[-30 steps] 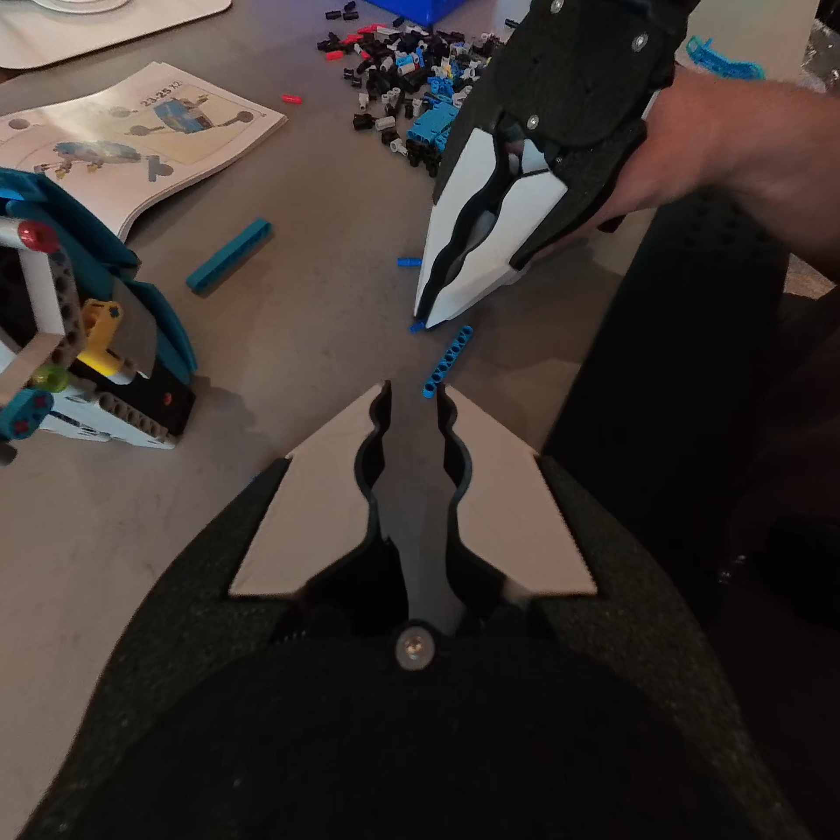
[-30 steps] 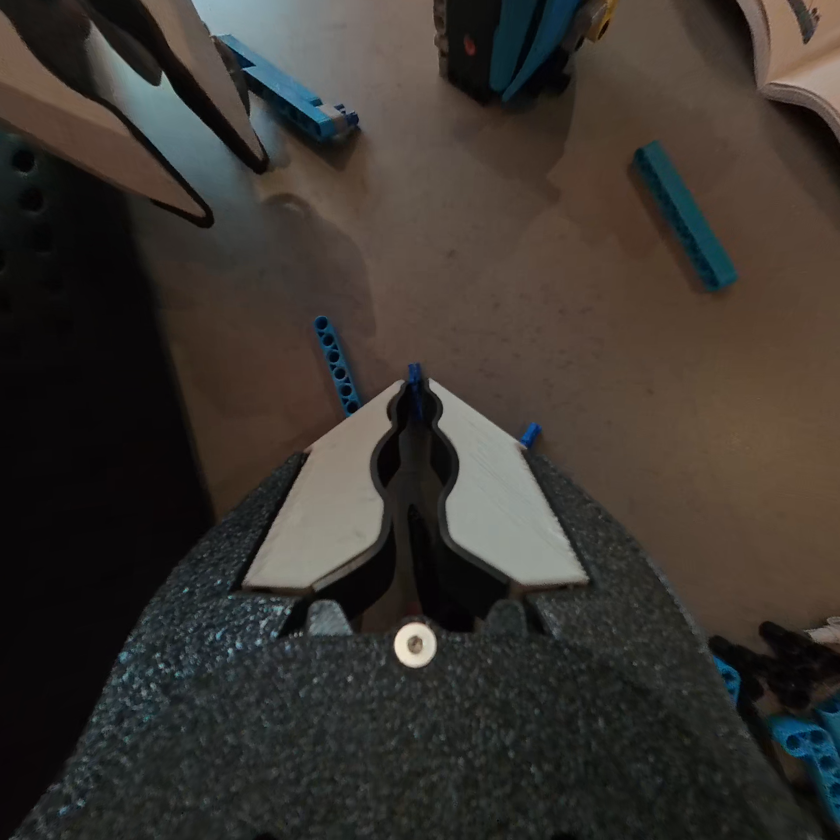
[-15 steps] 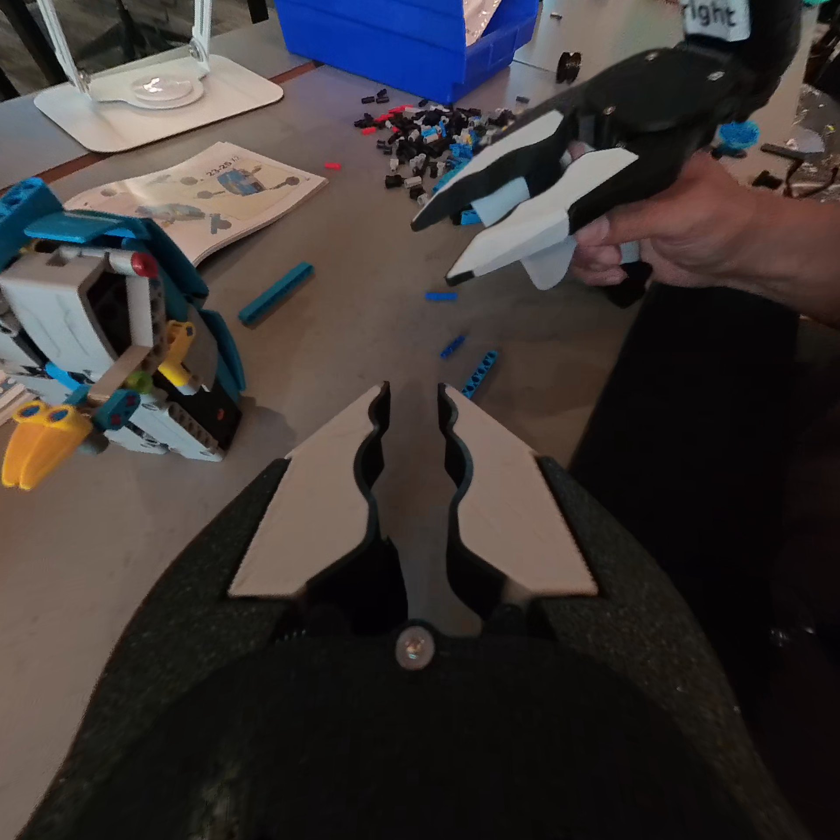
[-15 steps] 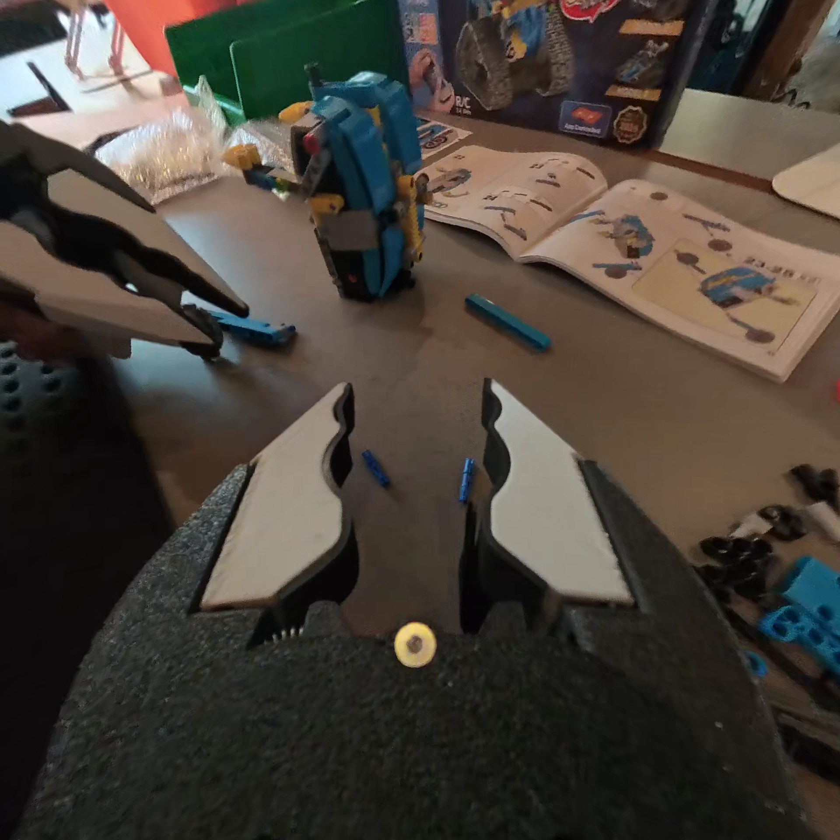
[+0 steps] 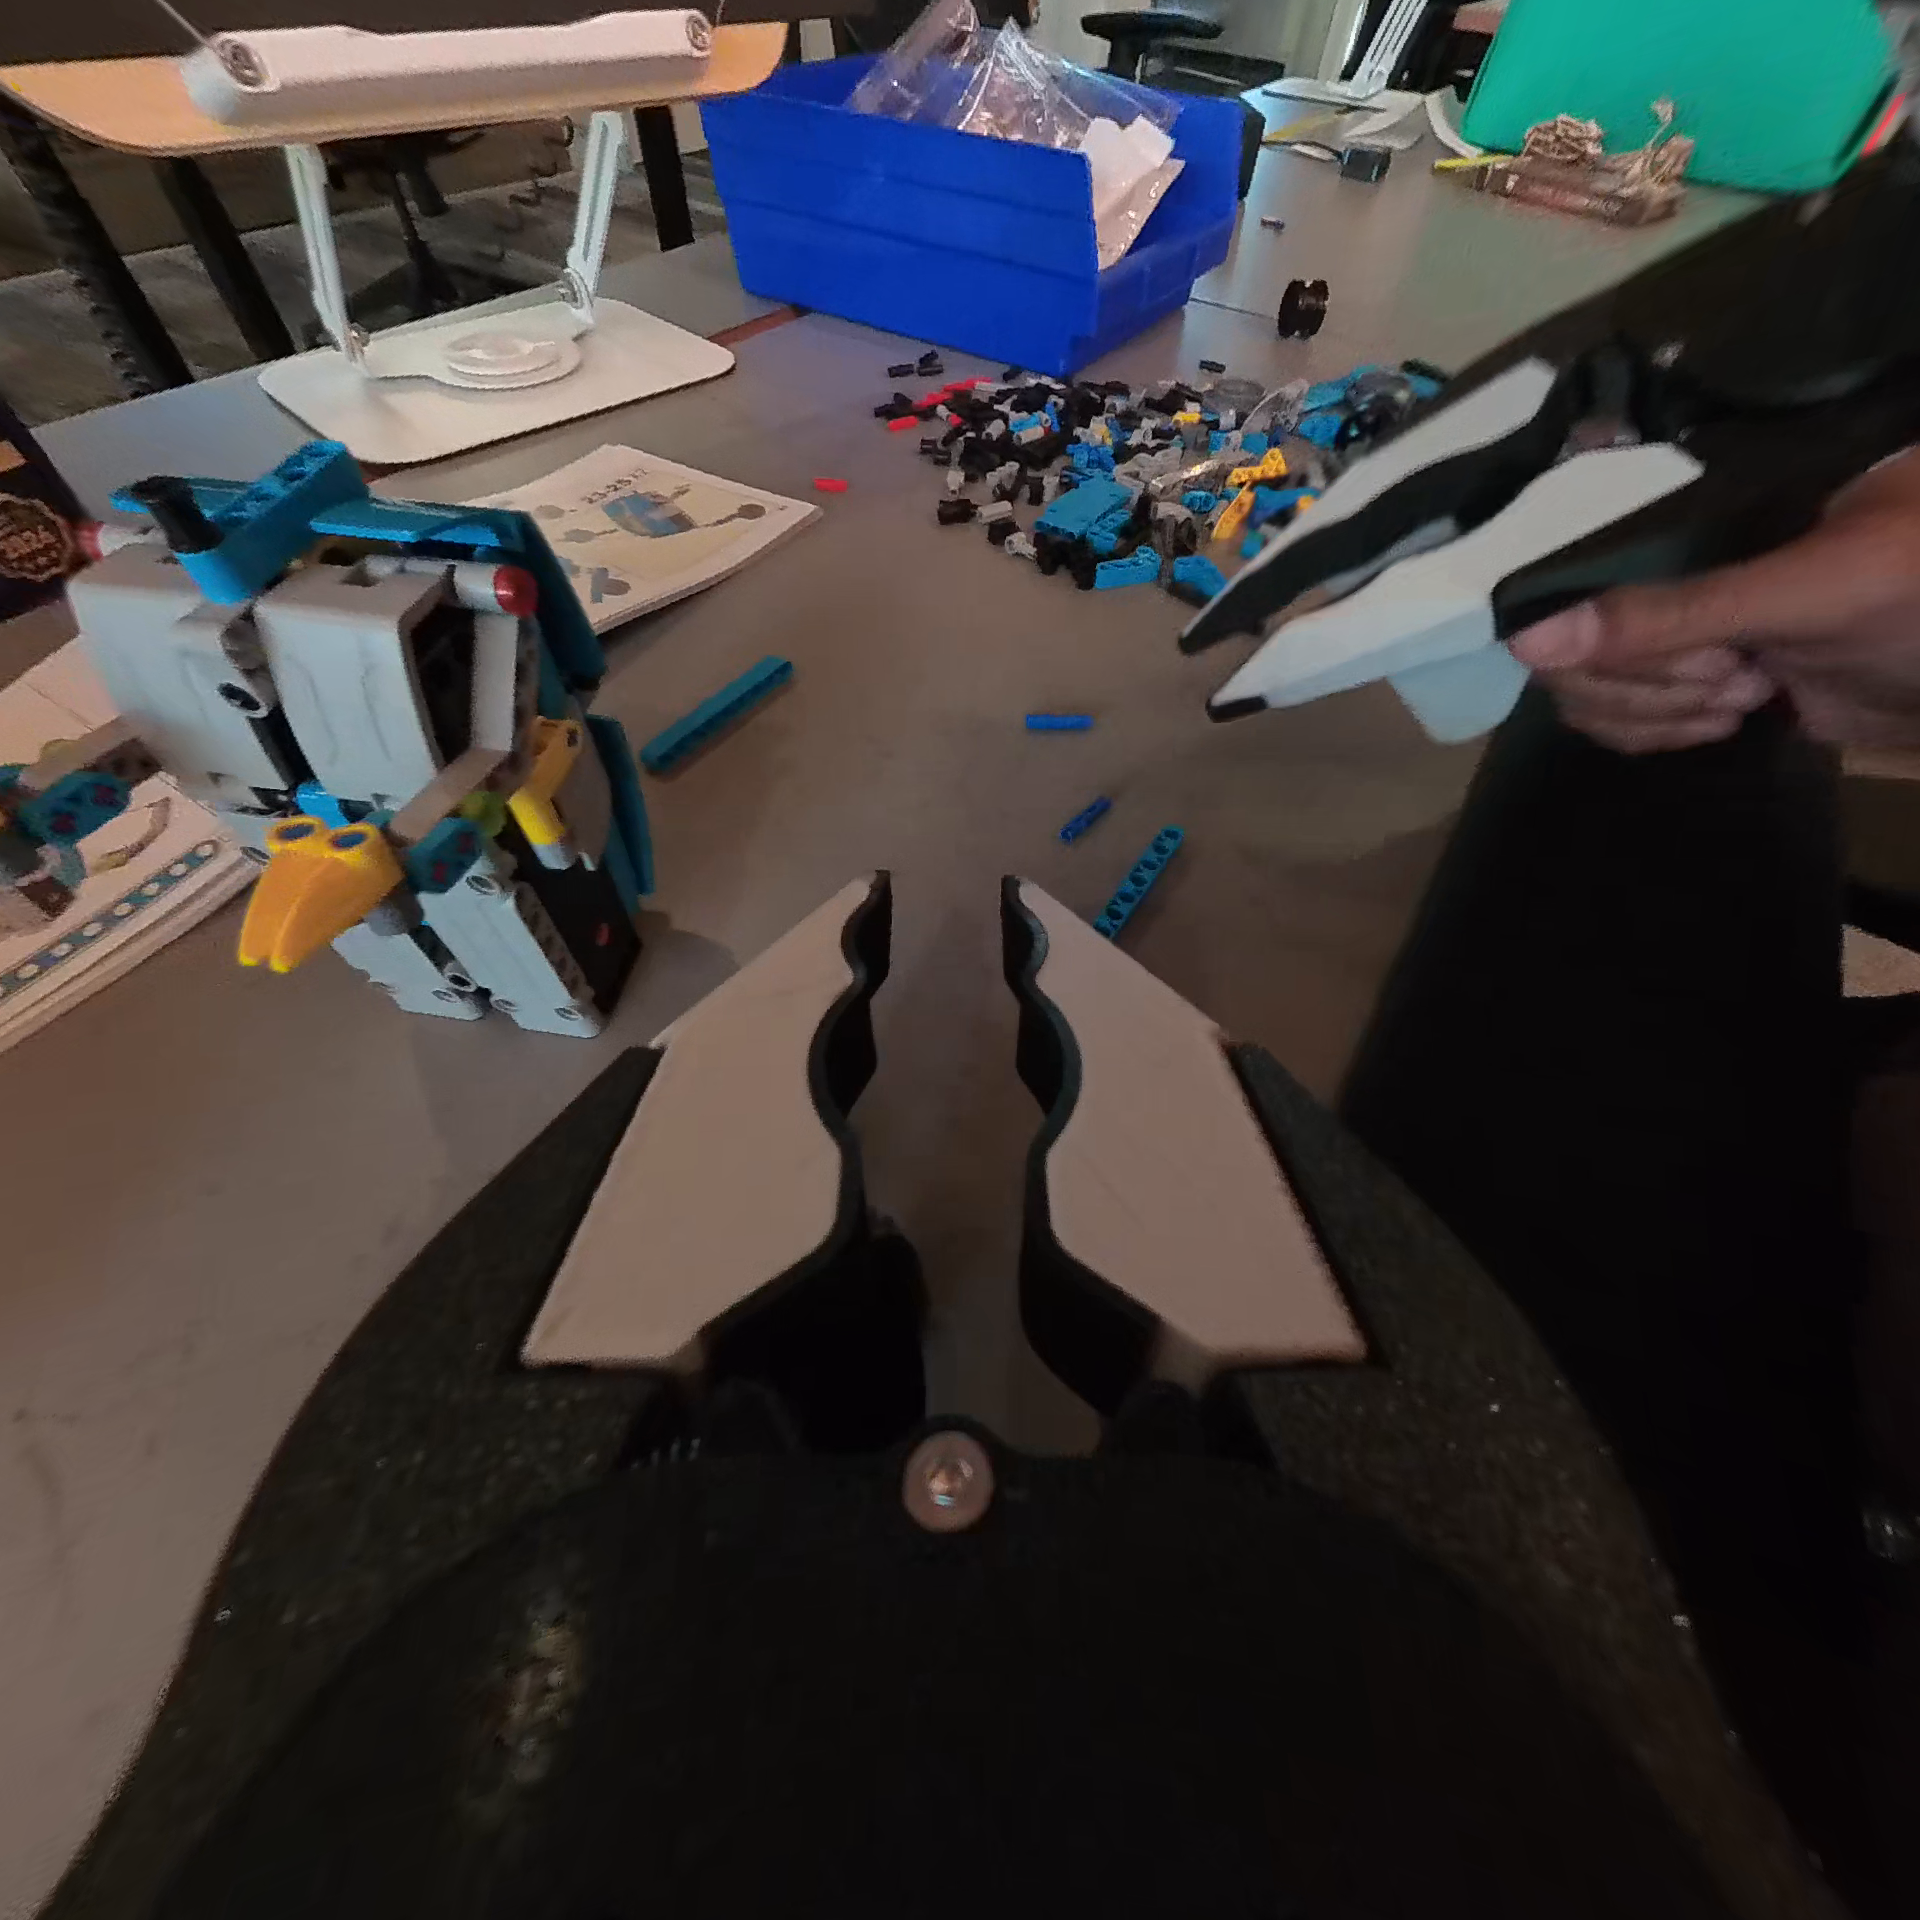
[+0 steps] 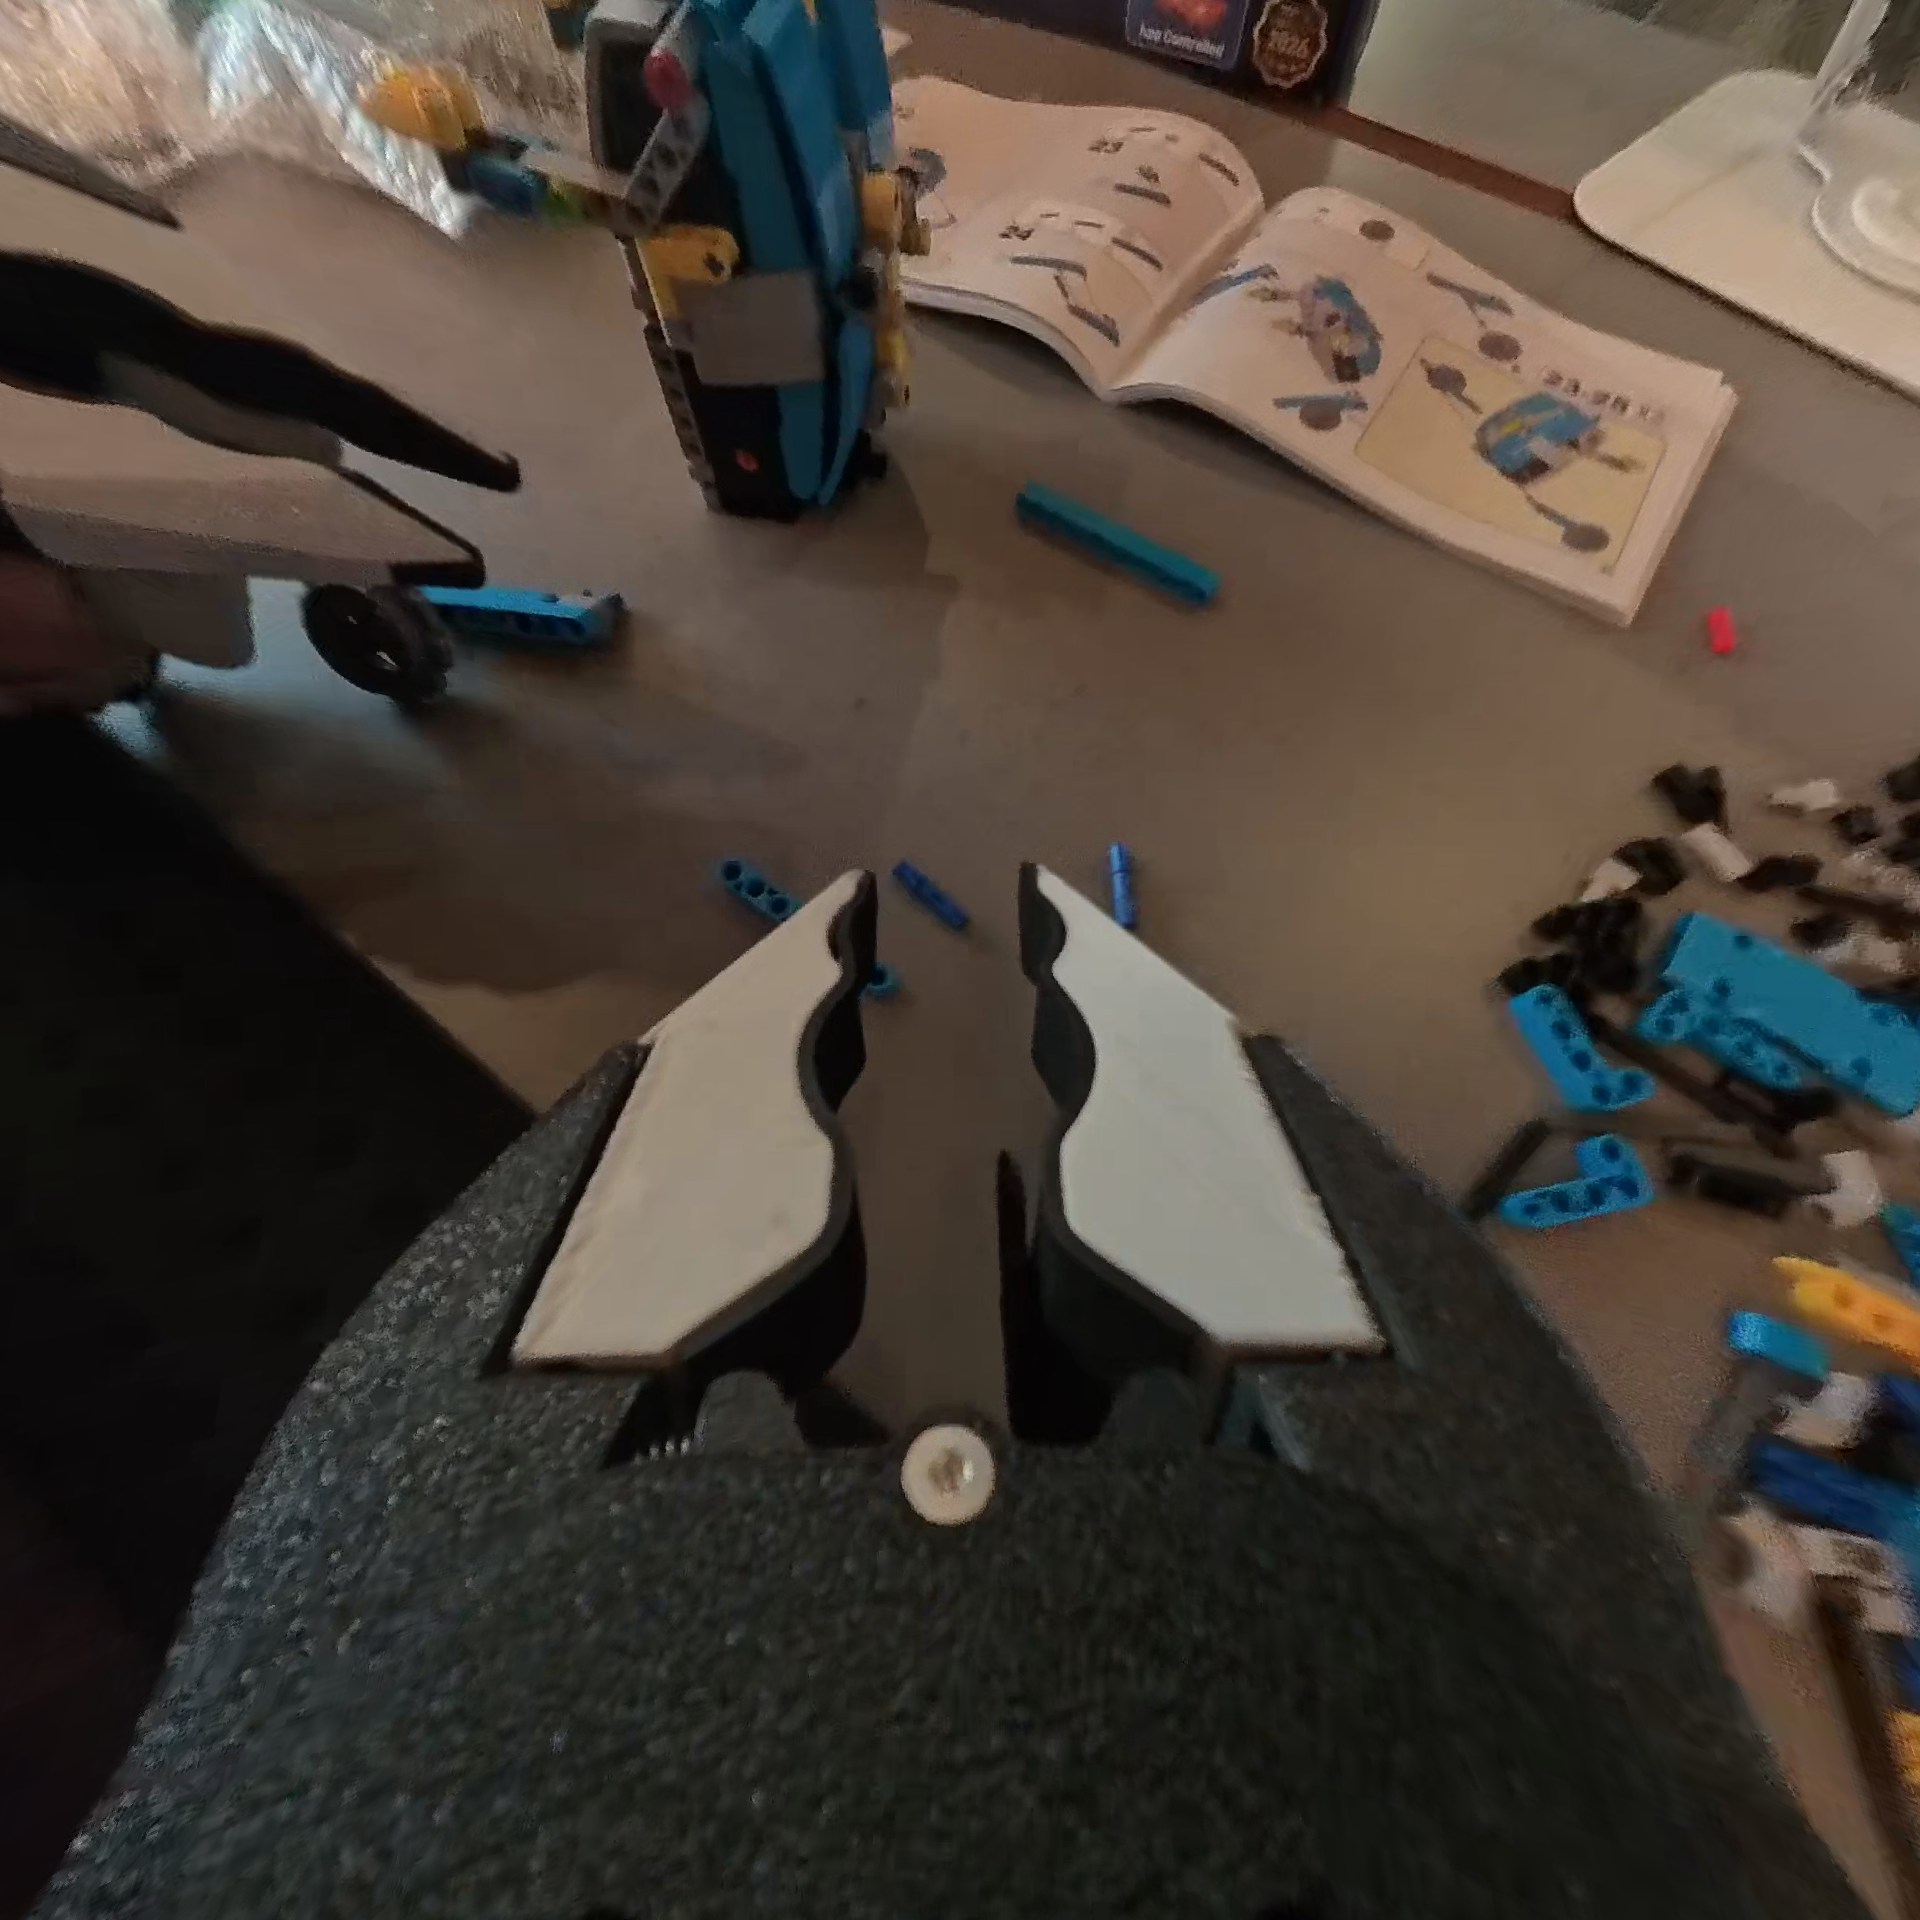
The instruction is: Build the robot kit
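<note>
My left gripper (image 5: pixel 945 894) is open and empty above the grey table (image 5: pixel 312 1195). A brick-built model (image 5: pixel 364 727) in blue, white and yellow stands to its left. My right gripper (image 6: pixel 945 894) is open and empty above the table. A small blue pin (image 6: pixel 930 894) lies on the table between its fingertips. A second pin (image 6: pixel 1120 883) lies by its right fingertip and a short blue holed beam (image 6: pixel 753 888) by its left. The right gripper (image 5: pixel 1200 677) also shows at the right of the left wrist view, held by a hand. The left gripper (image 6: pixel 494 520) shows at the upper left of the right wrist view.
A pile of loose parts (image 5: pixel 1143 478) lies in front of a blue bin (image 5: pixel 966 229). An open booklet (image 6: pixel 1351 343), a teal beam (image 6: pixel 1117 545), a black wheel (image 6: pixel 379 634) and a white stand base (image 5: pixel 499 364) are on the table. A black mat (image 6: pixel 156 1039) lies at the near edge. Left tips to right tips: about 12 centimetres. Left tips and right tips are each some 15 centimetres from the teal beam (image 6: pixel 1117 545). Look for it in the left wrist view (image 5: pixel 735 704) too.
My right gripper was shut on a small blue pin at the table; it has opened and risen, and the pin lies on the table. My left gripper has also lifted and tilted up.
</note>
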Motion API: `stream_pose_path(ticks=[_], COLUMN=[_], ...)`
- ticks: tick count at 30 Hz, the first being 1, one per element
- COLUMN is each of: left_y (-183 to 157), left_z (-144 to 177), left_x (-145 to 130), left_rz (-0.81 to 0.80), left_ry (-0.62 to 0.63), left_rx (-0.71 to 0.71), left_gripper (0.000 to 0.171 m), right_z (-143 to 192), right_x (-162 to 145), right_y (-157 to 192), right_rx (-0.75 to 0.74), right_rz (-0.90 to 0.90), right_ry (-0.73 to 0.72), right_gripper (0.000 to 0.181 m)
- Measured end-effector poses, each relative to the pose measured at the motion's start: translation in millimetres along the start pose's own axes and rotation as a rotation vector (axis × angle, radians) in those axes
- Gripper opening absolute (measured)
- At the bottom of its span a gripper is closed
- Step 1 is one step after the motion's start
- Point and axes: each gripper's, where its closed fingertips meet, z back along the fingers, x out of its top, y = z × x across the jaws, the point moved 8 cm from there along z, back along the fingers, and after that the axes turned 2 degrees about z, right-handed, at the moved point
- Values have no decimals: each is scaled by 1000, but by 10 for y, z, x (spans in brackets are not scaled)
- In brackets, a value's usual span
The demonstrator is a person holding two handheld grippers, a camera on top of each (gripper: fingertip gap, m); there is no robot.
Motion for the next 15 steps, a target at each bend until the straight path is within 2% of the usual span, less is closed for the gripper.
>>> stream_pose_path(ticks=[3, 9, 15], left_y=[35, 93, 80], left_z=[14, 44, 38], left_x=[0, 4, -2], left_rz=[42, 99, 86], left_ry=[-12, -36, -26], left_rx=[-18, -29, -26], left_gripper=[20, 21, 21], right_z=[-48, -72, -90], right_x=[-95, -87, -98], right_y=[4, 26, 31], right_rx=[49, 29, 54], right_rz=[-97, -28, -29], right_ry=[-30, -31, -20], right_gripper=[25, 24, 24])
